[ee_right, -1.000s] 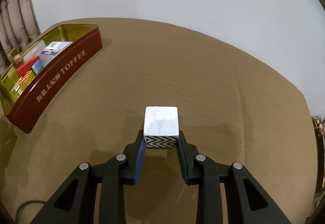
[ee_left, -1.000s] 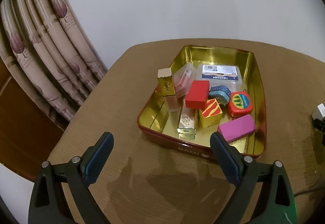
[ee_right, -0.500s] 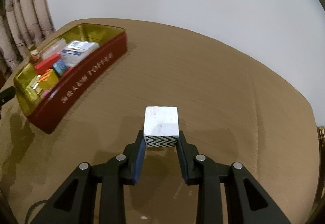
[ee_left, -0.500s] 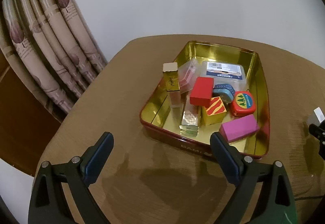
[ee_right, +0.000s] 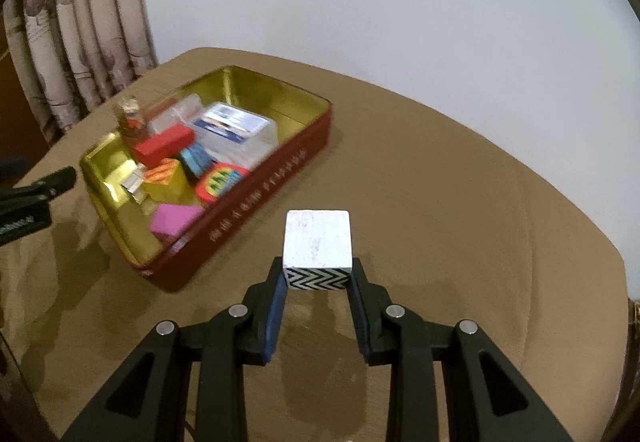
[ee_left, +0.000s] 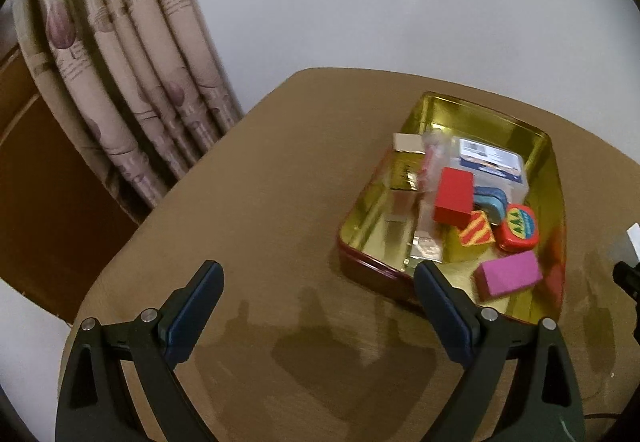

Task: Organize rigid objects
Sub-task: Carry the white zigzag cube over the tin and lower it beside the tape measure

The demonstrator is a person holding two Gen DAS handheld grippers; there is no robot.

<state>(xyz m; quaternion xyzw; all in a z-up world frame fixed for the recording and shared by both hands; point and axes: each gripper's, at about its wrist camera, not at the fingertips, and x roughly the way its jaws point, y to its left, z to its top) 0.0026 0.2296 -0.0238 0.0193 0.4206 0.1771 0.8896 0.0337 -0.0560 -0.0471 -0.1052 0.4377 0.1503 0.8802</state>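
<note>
Between the blue pads of the right gripper (ee_right: 318,278) sits a white cube (ee_right: 317,245) with a black zigzag side, pinched and held above the brown table (ee_right: 460,201). Left of it lies the gold-lined red tin (ee_right: 280,177), already holding a red block (ee_right: 164,145), a pink block (ee_right: 176,219) and other pieces. Carrying to the tin looks underway; next comes lowering over free floor at its far end. Empty, the left gripper (ee_left: 316,306) is spread wide near the tin.
</note>
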